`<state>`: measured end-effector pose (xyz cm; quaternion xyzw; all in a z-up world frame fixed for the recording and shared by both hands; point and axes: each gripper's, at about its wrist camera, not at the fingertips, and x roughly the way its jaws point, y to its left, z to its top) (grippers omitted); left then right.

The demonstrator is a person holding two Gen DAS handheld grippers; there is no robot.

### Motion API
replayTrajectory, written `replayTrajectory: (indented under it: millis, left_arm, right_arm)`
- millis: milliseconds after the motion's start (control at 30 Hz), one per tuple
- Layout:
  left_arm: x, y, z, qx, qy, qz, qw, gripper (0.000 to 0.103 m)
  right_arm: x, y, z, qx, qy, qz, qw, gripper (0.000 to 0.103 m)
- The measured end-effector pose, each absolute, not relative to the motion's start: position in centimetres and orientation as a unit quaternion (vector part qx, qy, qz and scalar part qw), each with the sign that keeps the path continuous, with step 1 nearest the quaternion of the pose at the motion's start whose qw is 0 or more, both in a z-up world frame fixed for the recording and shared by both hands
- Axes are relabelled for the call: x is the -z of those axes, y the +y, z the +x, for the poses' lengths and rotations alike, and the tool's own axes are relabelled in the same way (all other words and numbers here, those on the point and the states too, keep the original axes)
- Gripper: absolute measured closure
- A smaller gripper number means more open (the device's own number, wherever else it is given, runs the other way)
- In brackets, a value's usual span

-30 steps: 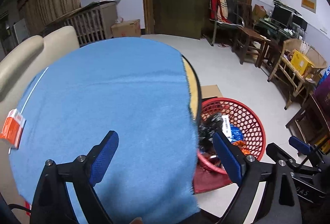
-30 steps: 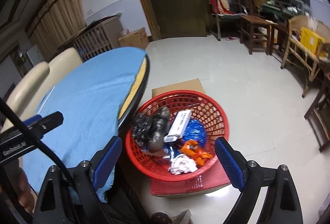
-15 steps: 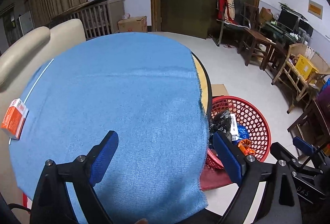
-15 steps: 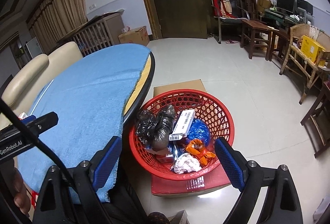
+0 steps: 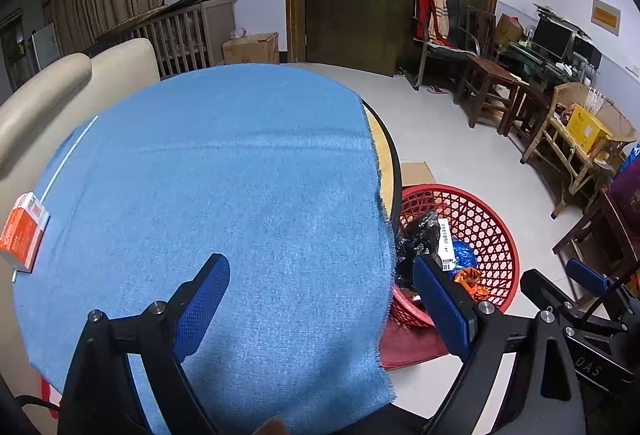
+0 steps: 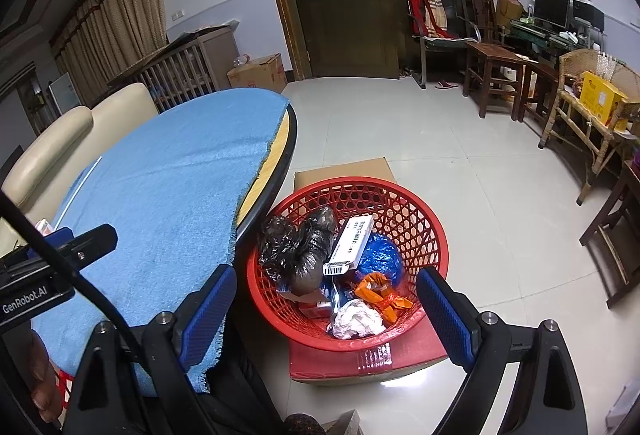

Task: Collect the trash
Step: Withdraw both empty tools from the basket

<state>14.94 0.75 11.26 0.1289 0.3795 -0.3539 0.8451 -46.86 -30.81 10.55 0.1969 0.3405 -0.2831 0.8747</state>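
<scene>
A red mesh basket (image 6: 400,195) stands on a cardboard box beside the round table and holds black bags, a white carton (image 6: 352,245), a blue wrapper, orange wrappers and crumpled white paper. It also shows in the left wrist view (image 5: 492,231). An orange and white box (image 5: 23,231) lies at the far left edge of the blue tablecloth (image 5: 224,187). My left gripper (image 5: 320,299) is open and empty above the cloth. My right gripper (image 6: 326,309) is open and empty above the basket's near rim.
A cream sofa (image 5: 60,91) sits behind the table. Wooden chairs (image 6: 492,75), a wicker shelf with a yellow box (image 6: 600,99), a crib and a cardboard box (image 6: 260,75) line the walls. The tiled floor (image 6: 460,163) lies beyond the basket.
Both grippers have pulled back and risen a little. More of the table and the basket shows. The jaws stay open and nothing was taken up.
</scene>
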Motion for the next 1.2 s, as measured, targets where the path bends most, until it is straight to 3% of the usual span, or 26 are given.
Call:
replayTrajectory:
  millis: [1200]
  left_arm:
    - [-10.7,-0.5,13.7,0.381,0.373,0.146,0.833,0.010]
  right_arm:
    - [-9.8,-31.0,-46.7,0.289,0.350,0.196,0.869,0.010]
